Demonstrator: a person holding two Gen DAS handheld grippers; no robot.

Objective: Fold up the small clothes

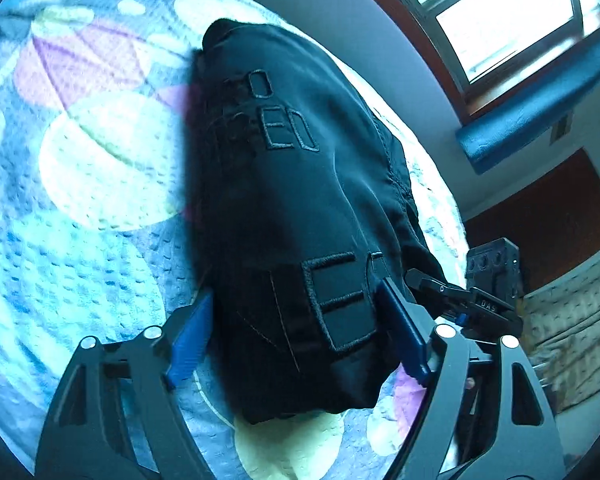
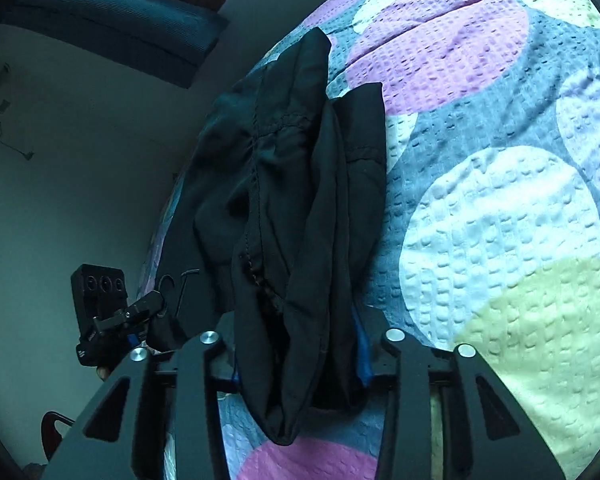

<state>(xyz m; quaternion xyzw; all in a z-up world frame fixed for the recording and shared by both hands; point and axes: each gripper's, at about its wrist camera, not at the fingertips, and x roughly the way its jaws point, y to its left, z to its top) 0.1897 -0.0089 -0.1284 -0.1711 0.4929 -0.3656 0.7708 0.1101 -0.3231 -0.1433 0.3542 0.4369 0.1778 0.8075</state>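
A small black garment (image 1: 300, 208) with embroidered letters lies on the bed, bunched lengthwise. My left gripper (image 1: 296, 320) has its blue pads (image 1: 192, 340) on either side of the garment's near end and is shut on it. In the right wrist view the same black garment (image 2: 292, 200) runs away from the camera, its folds and seams showing. My right gripper (image 2: 300, 352) is shut on its near end, and cloth hangs below the jaws. The other gripper shows at the side in each view, at the right of the left wrist view (image 1: 488, 292) and at the left of the right wrist view (image 2: 108, 312).
The bed has a quilted cover (image 1: 80, 160) with large pastel circles, also seen in the right wrist view (image 2: 500, 200). A grey wall (image 2: 80, 160), a window (image 1: 500, 12) with a blue roll (image 1: 540, 112) below it, and dark wooden furniture (image 1: 548, 216) lie beyond the bed edge.
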